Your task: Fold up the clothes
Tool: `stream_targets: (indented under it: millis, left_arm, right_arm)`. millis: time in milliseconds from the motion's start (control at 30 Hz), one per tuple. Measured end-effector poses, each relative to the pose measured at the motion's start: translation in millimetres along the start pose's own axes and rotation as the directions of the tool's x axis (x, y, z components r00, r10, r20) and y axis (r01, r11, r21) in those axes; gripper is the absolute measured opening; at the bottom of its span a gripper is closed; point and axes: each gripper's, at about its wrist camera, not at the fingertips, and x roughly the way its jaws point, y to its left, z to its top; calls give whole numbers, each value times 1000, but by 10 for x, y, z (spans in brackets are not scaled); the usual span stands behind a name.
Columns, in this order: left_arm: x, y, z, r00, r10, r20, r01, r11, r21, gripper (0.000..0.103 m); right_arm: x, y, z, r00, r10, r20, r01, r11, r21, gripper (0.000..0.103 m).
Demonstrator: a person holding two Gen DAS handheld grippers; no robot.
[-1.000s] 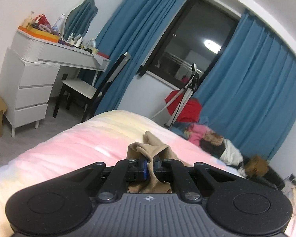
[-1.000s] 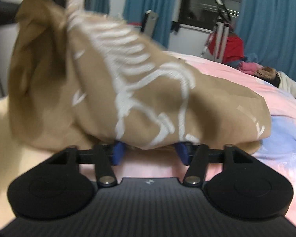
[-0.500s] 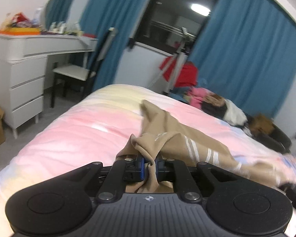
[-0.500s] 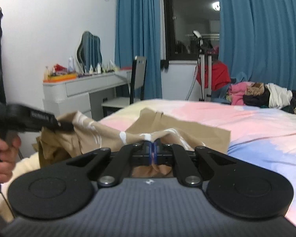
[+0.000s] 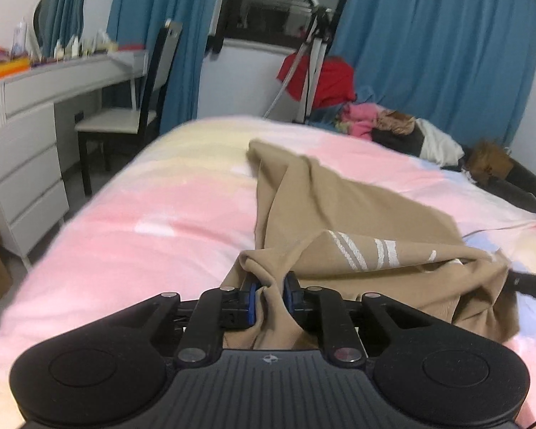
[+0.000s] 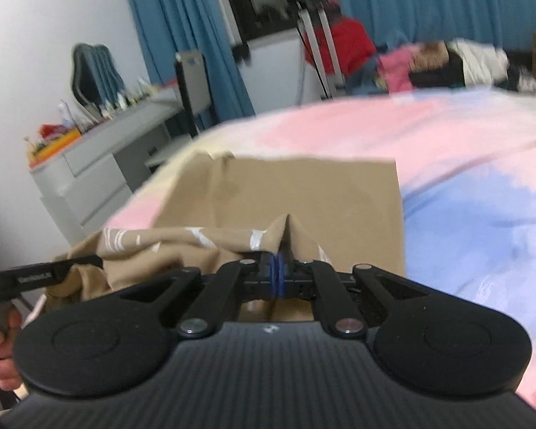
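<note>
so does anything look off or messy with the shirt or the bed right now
The tan garment is bunched and twisted between the left gripper and right gripper, not yet flat on the bed. Beyond the bed, a pile of loose clothes sits unfolded. Nothing looks spilled or damaged.

Dim indoor light, ceiling-lamp glare in window, motion blur, fisheye-bent edges.

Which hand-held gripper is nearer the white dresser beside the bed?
Left. The left hand-held gripper grips the tan garment on the side toward the white dresser; the right hand-held gripper holds it farther away.
</note>
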Motion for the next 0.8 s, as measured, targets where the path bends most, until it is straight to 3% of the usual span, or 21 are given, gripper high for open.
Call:
stream_targets:
  millis: [67,167,300,433,500,600,633,800]
  left_arm:
    - [165,54,-20,1000,5,-14,-5,1000,-17,25]
    - [309,68,-58,1000,6,-16,-5,1000,12,27]
    - [331,70,-70,1000,16,2,-16,999,33,34]
    - [91,40,-41,997,43,59,-48,996,71,59]
    - [-105,-4,-36,993,48,107,-59,994,96,63]
    - [-371,-95,-51,986,38,164,-63,987,149,71]
    - [-414,-164,-93,987,9,161,-41,980,194,72]
    - [-629,-507,-304,984,-129,123,69,910,408,71]
  right_arm:
    - [106,-48,-15,1000,-7,-19,8,1000,24,6]
    - [225,-103,-55,999,-17,-41,19,998,53,6]
    - [282,-121,-77,998,-28,-55,32,997,76,7]
    - [121,-37,-56,998,-50,-37,52,997,57,10]
    - [7,11,-59,998,-56,-18,56,998,36,13]
    - [-171,50,-72,998,-53,17,52,998,29,57]
    - [-231,61,-81,998,-53,30,52,998,29,63]
    - [-473,114,-111,996,-60,61,59,998,16,63]
